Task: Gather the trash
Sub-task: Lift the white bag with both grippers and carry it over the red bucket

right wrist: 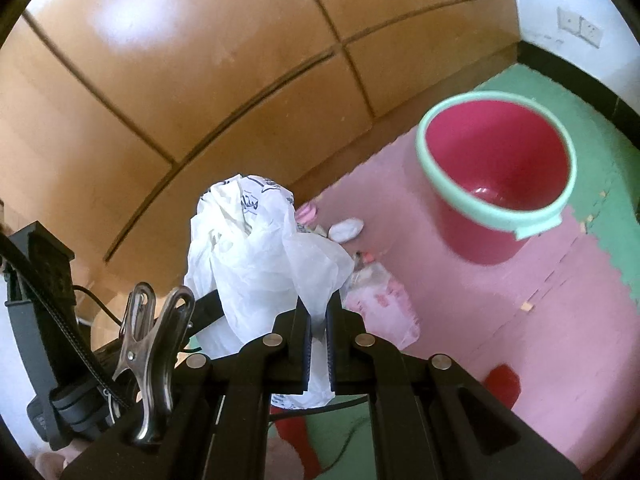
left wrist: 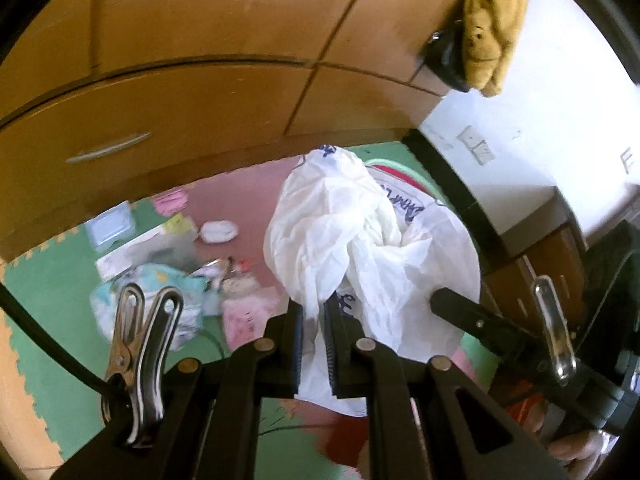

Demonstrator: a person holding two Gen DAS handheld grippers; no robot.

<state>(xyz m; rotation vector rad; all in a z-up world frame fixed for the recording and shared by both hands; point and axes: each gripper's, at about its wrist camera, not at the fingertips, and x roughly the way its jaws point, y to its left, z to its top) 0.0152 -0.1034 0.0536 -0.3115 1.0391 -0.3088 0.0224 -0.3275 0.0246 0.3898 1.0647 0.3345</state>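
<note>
Pinching the white plastic bag [left wrist: 360, 240] in both grippers' fingers, left gripper [left wrist: 316, 344] and right gripper [right wrist: 319, 344]; litter [left wrist: 168, 276] remains on floor, bucket [right wrist: 496, 200] empty.

The left gripper [left wrist: 314, 320] is pointing down at a slant, and its jaws are squeezing tight on something thin. The right gripper [right wrist: 319, 322] is pointing down the same way and pinching too. Both grippers are sitting close together.
</note>
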